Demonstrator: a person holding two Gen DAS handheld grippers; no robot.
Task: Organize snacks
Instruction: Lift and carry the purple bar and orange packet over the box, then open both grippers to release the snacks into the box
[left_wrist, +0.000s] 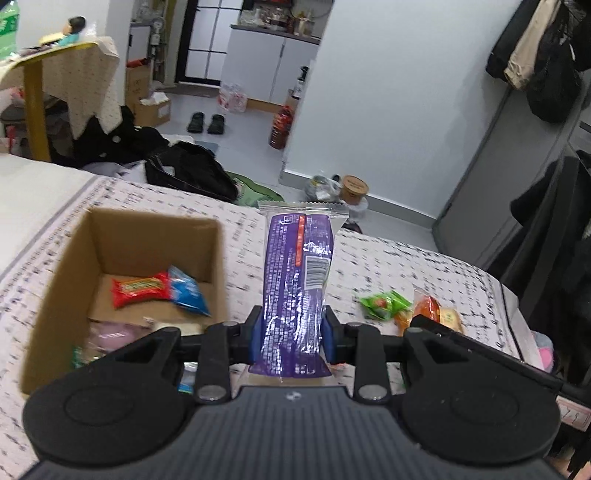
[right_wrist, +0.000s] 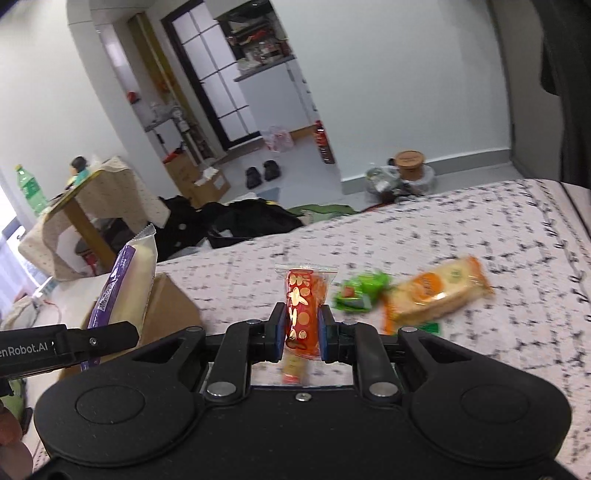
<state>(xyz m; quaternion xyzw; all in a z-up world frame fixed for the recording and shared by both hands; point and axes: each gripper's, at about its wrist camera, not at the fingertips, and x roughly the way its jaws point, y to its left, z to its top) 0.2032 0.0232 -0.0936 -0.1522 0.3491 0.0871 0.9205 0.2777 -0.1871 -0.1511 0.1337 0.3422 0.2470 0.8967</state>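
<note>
Left wrist view: the left gripper (left_wrist: 293, 332) pinches a purple snack packet (left_wrist: 299, 273) upright, just right of the cardboard box (left_wrist: 51, 295); swing it left over the opening before letting go.

Right wrist view: the right gripper (right_wrist: 303, 332) pinches a red snack packet (right_wrist: 303, 314) above the bed (right_wrist: 480, 229); carry it left to the box, clear of the other gripper.

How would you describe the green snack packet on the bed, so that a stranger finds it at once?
Look at the patterned bed cover, to the right of the cardboard box. Two loose snacks lie there side by side: the green packet is the small crumpled one, left of the longer orange-and-cream packet.
</note>
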